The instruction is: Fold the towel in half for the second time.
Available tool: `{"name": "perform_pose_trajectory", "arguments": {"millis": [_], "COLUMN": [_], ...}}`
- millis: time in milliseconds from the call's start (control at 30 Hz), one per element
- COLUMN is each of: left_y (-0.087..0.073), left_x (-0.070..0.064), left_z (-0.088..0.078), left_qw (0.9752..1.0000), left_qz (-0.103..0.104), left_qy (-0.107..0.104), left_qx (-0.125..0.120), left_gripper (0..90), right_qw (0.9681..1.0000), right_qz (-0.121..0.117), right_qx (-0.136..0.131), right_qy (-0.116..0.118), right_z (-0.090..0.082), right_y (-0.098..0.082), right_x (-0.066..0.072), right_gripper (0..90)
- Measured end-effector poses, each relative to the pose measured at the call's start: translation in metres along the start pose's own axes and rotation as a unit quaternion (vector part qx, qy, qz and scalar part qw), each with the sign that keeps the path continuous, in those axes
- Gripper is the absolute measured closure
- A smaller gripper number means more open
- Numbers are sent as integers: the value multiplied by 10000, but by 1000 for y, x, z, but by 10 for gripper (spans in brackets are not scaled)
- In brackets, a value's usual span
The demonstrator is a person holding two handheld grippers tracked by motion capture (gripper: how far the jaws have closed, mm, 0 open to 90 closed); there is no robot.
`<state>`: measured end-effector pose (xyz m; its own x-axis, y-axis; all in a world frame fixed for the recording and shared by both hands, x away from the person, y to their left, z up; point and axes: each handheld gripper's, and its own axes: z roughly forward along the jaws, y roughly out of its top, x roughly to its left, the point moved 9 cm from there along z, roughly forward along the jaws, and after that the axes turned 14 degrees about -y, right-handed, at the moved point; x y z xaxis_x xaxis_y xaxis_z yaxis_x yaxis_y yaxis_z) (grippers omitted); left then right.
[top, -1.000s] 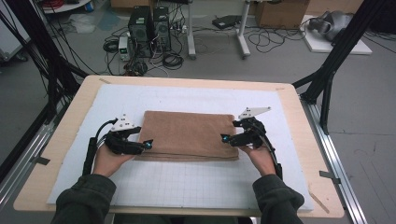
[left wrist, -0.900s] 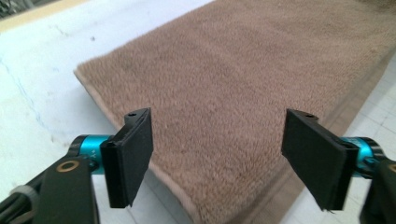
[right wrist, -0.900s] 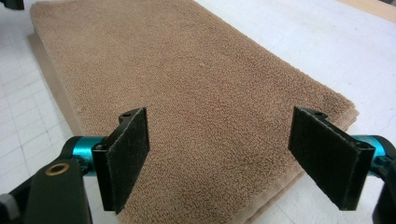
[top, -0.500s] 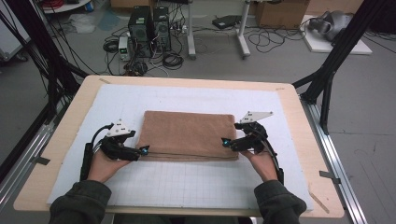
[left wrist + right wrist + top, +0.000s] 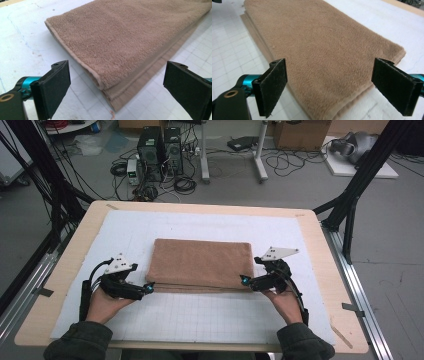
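Brown towel (image 5: pixel 201 262) lay folded flat on the surface (image 5: pixel 310 235), fold apparently done; left gripper (image 5: pixel 148 289) & right gripper (image 5: pixel 244 281) fingers had just been opening, released, nothing between them.

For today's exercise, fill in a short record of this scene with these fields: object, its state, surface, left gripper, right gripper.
object: brown towel
its state: folded in layers, lying flat, near edges slightly staggered
surface: white gridded mat on a wooden table
left gripper: at the towel's near left corner, jaws have just been opening, pads clear of the cloth
right gripper: at the near right corner, jaws have just been opening, nothing gripped
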<state>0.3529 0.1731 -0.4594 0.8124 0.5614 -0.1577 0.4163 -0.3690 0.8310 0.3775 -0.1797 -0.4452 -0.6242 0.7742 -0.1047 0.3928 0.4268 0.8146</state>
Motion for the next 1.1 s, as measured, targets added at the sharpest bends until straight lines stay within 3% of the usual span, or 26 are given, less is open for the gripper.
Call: {"name": "perform_pose_trajectory", "arguments": {"millis": [200, 633, 1100], "left_y": [-3, -18, -24], "left_x": [-7, -15, -31], "left_z": [-7, -21, -34], "left_qw": [10000, 9998, 9997], "left_qz": [58, -99, -87], "left_qy": [5, 26, -39], "left_qx": [-41, -187, -246], "left_gripper": [68, 60, 60], "right_qw": [10000, 9998, 9993], "right_qz": [1, 60, 118], "right_qx": [-76, -166, -282], "right_qy": [-43, -89, -236], "right_z": [-11, -37, -63], "right_y": [-9, -29, -47], "right_x": [0, 1, 3], "right_gripper": [124, 124, 123]}}
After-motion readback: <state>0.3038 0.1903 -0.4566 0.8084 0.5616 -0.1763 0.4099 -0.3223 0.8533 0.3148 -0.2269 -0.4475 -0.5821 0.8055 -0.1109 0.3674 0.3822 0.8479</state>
